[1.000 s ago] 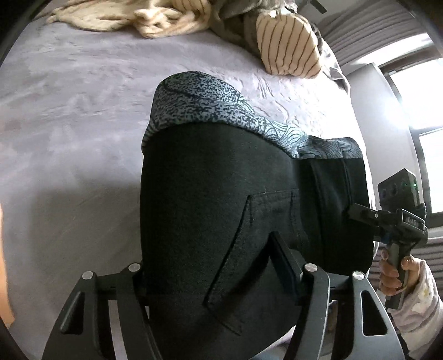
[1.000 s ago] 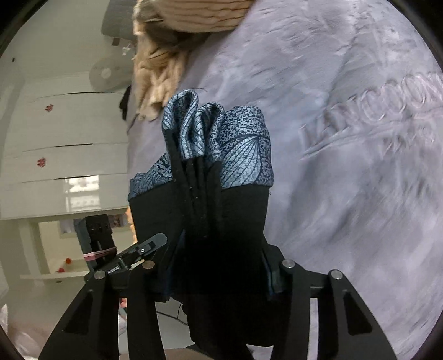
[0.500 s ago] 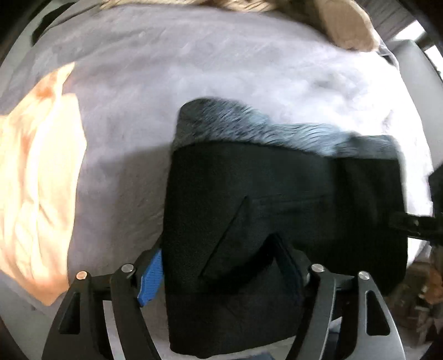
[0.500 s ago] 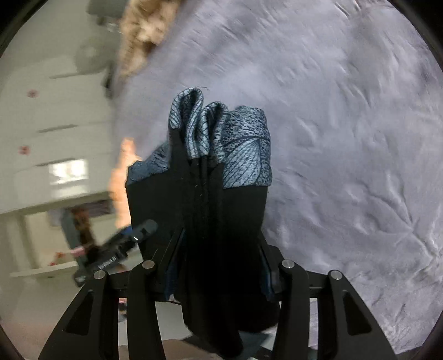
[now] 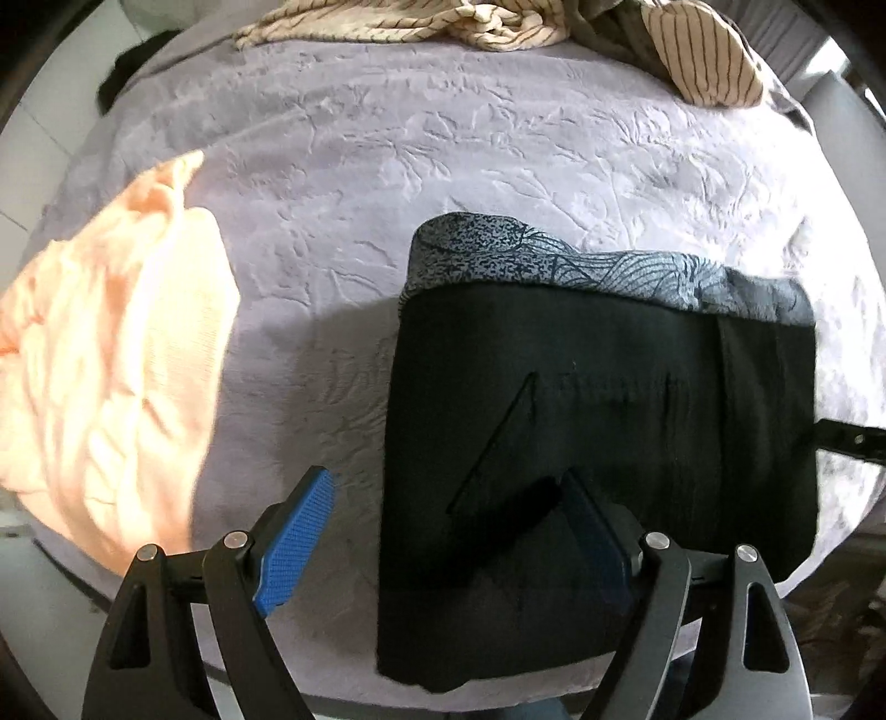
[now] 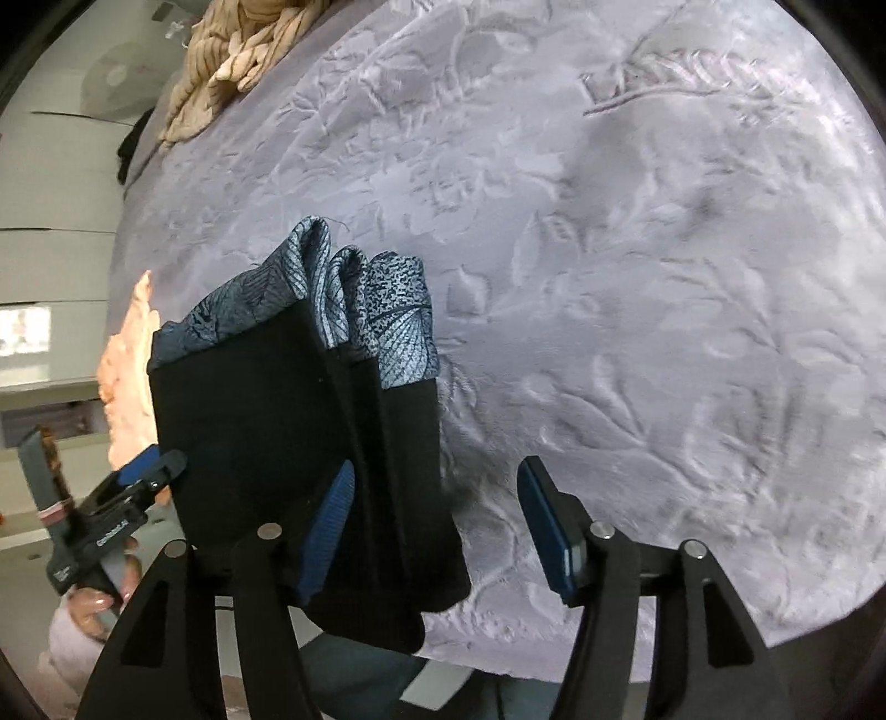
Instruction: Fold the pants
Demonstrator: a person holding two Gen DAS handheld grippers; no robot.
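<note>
Matt black cloth pants (image 5: pixel 598 421) on embossed plush bedspread (image 5: pixel 443 166)

Both jaws are opening: left hand-held gripper (image 5: pixel 443 504) points down, right hand-held gripper (image 6: pixel 437 498) tilts downward, seemingly gripping nothing.

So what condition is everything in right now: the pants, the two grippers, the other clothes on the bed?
Black pants: folded into a compact stack, lying on the bed, patterned lining showing at the far edge.
Left gripper: jaws opening, pads off the pants.
Right gripper: jaws opening, pants edge between the pads, not pressed.
Peach garment: crumpled, unfolded.
Striped clothes: heaped, unfolded.
Bed cover: spread flat.
</note>
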